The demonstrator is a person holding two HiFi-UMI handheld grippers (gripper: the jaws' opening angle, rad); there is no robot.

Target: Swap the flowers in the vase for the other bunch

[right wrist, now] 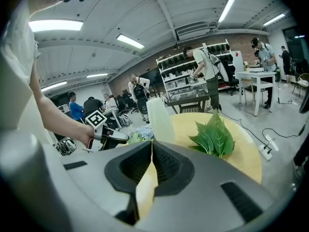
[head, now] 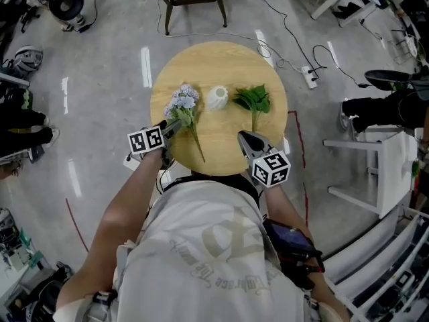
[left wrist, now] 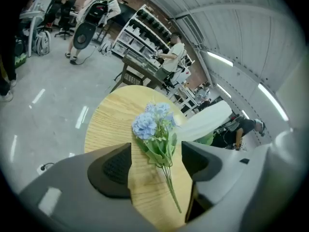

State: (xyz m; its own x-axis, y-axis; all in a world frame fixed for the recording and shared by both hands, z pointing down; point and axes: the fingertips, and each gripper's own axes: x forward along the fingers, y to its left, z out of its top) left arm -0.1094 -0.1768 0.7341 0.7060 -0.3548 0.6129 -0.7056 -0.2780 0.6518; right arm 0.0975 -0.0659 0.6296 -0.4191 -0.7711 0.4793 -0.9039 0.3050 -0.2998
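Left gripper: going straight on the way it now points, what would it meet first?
Most likely the blue flower bunch, lying on the round table straight ahead of the left gripper, in line with its open jaws. Depth is unclear; it might touch the table first.

Round wooden table (head: 201,66) at upper centre carries blue flowers (head: 183,102), white vase (head: 217,98), and green leafy bunch (head: 253,99).

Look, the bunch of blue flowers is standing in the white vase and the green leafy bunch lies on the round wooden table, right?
Not quite. The bunch of blue flowers lies flat on the round wooden table beside the white vase, not in it; the head view shows this. The green leafy bunch does lie on the table.
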